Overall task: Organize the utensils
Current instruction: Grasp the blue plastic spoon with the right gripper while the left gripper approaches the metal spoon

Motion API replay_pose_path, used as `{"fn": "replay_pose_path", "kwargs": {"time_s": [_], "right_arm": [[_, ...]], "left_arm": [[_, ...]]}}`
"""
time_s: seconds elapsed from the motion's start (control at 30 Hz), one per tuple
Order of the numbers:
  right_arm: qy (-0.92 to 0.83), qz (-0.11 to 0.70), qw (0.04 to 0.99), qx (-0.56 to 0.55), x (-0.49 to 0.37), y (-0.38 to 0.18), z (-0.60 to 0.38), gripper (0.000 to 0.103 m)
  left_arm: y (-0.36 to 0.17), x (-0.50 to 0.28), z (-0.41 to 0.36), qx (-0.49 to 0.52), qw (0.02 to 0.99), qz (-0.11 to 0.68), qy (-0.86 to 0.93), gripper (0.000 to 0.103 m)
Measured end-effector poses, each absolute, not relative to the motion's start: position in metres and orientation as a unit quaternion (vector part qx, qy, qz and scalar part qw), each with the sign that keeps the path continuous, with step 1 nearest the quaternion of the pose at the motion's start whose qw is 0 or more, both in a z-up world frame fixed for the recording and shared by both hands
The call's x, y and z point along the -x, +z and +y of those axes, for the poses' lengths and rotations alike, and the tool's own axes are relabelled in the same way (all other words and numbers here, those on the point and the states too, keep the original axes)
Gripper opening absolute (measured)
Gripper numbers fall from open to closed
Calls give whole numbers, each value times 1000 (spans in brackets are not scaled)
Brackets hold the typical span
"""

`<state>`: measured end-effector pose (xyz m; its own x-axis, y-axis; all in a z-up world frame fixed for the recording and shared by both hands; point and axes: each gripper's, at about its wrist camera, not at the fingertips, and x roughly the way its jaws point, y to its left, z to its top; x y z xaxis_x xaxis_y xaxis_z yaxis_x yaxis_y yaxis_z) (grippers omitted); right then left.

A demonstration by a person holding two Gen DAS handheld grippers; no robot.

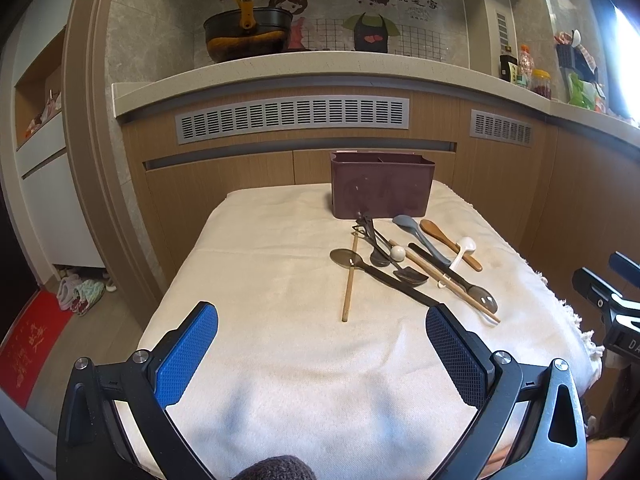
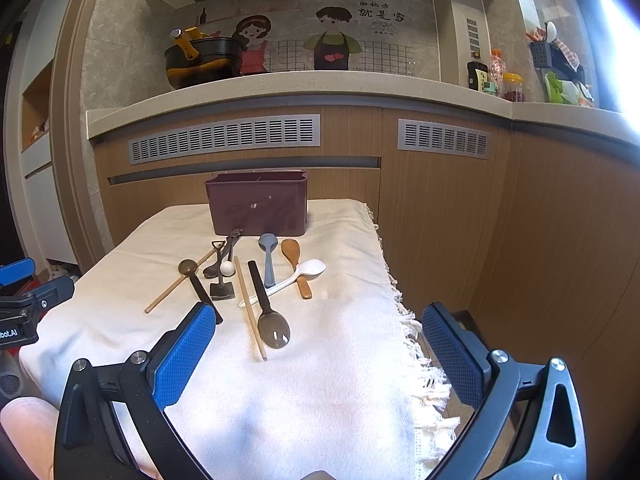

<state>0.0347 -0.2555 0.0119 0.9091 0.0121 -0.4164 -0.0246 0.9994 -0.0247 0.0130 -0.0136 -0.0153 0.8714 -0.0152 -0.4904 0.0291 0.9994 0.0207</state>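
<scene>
A dark red utensil holder [image 1: 382, 186] [image 2: 258, 204] stands at the far end of a cloth-covered table [image 1: 280, 320] [image 2: 340, 360]. In front of it lie several utensils: a grey spoon [image 1: 420, 236] [image 2: 268, 256], a wooden spoon [image 1: 450, 244] [image 2: 296, 268], a white spoon [image 1: 462, 254] [image 2: 296, 276], a dark-handled brown spoon [image 2: 268, 312] [image 1: 452, 276], two wooden chopsticks [image 1: 349, 280] [image 2: 250, 308] and small dark metal pieces [image 2: 222, 268]. My left gripper [image 1: 322, 354] and right gripper [image 2: 316, 354] are both open and empty, held short of the utensils.
The table's right edge has a white fringe [image 2: 424, 360]. Wooden cabinets with grey vents [image 1: 292, 118] stand behind the table. A counter [image 1: 320, 68] above holds a black pot [image 1: 246, 34] and jars [image 1: 540, 82]. Floor with slippers [image 1: 80, 290] lies left.
</scene>
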Motion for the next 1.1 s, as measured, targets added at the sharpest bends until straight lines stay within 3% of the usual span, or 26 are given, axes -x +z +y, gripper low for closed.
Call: {"fn": "replay_pose_path", "kwargs": {"time_s": [0.4, 0.77, 0.83, 0.9, 0.97, 1.1], "right_arm": [[28, 244, 968, 46, -117, 33, -247, 103], [75, 325, 939, 89, -227, 6, -212, 103], [95, 349, 928, 86, -252, -1, -202, 99], [112, 368, 918, 93, -271, -9, -190, 71], [128, 391, 905, 106, -291, -20, -178, 55], [138, 420, 890, 111, -322, -34, -162, 54]], "left_arm": [[-1, -89, -2, -9, 959, 284, -18, 103], [2, -178, 14, 12, 954, 299, -27, 103], [-2, -191, 25, 18, 952, 304, -13, 103], [-8, -200, 36, 23, 950, 313, -4, 103], [-14, -206, 42, 27, 946, 323, -2, 103], [-30, -214, 43, 25, 934, 355, -20, 103]]}}
